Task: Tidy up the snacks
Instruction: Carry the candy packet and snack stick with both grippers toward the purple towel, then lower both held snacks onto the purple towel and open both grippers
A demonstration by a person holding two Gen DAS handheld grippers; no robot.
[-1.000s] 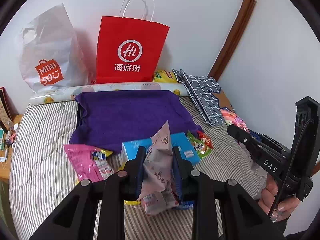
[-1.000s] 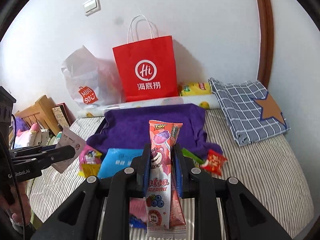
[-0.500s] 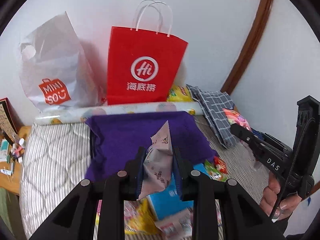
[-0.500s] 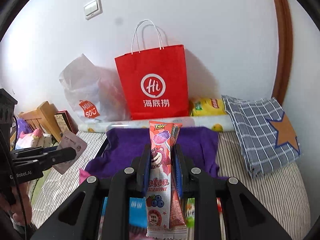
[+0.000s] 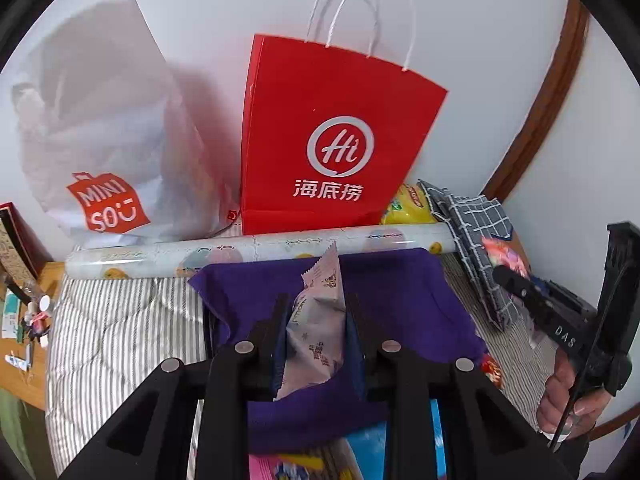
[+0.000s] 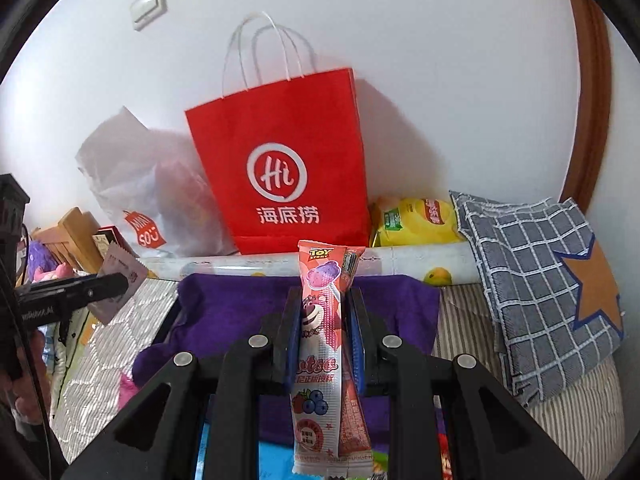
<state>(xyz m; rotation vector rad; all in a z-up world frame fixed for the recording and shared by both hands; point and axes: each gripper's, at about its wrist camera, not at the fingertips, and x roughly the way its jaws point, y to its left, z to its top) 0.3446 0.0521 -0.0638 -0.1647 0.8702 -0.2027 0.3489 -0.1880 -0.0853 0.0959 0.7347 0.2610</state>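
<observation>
My left gripper (image 5: 316,312) is shut on a pale pink-white snack packet (image 5: 320,320) and holds it above the purple cloth (image 5: 400,280). My right gripper (image 6: 322,308) is shut on a long pink Toy Story candy packet (image 6: 320,332), upright over the same purple cloth (image 6: 240,300). A red paper bag (image 5: 336,140) with white handles stands against the wall behind the cloth; it also shows in the right wrist view (image 6: 280,168). Blue and pink snack packs (image 5: 400,448) lie below the left gripper. The left gripper with its packet shows at the left of the right wrist view (image 6: 116,284).
A white Miniso plastic bag (image 5: 104,152) stands left of the red bag. A patterned roll (image 5: 256,248) lies along the wall. A yellow chip bag (image 6: 416,220) and a checked grey cloth (image 6: 536,280) are at the right. A wooden bedside surface (image 5: 20,320) with small items is left.
Both grippers have moved forward and up toward the red bag with their packets still held. The loose snacks on the bed have dropped to the bottom edge of both views.
</observation>
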